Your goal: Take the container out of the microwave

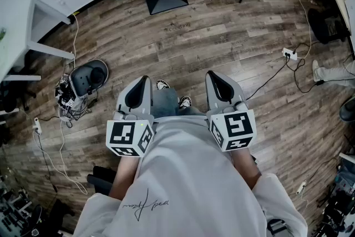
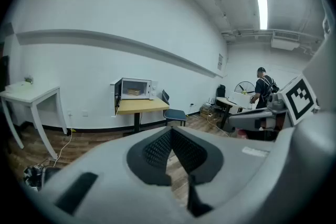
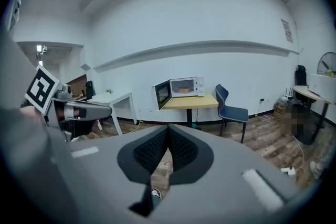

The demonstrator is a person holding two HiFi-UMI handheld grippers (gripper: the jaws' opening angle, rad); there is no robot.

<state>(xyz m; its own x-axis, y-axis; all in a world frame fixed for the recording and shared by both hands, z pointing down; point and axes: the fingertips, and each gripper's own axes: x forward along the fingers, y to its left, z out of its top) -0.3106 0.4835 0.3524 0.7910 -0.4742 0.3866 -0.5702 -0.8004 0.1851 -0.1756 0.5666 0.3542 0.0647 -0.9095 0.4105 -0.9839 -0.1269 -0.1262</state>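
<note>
The left gripper (image 1: 138, 89) and right gripper (image 1: 221, 86) are sitting closed and empty, well apart from the container (image 3: 184, 90) lying inside the open microwave (image 3: 181, 86) on the bench (image 3: 191, 102). Walking up squarely and opening the jaws early is looking wisest.

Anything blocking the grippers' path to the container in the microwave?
Nothing visible. The microwave door is open, the container sits inside, and only bare floor lies between it and the left gripper and right gripper.

Grey left gripper (image 1: 145, 79) and right gripper (image 1: 211, 74) bear black-white marker cubes (image 1: 128, 139); white scripted T-shirt (image 1: 188, 186).
</note>
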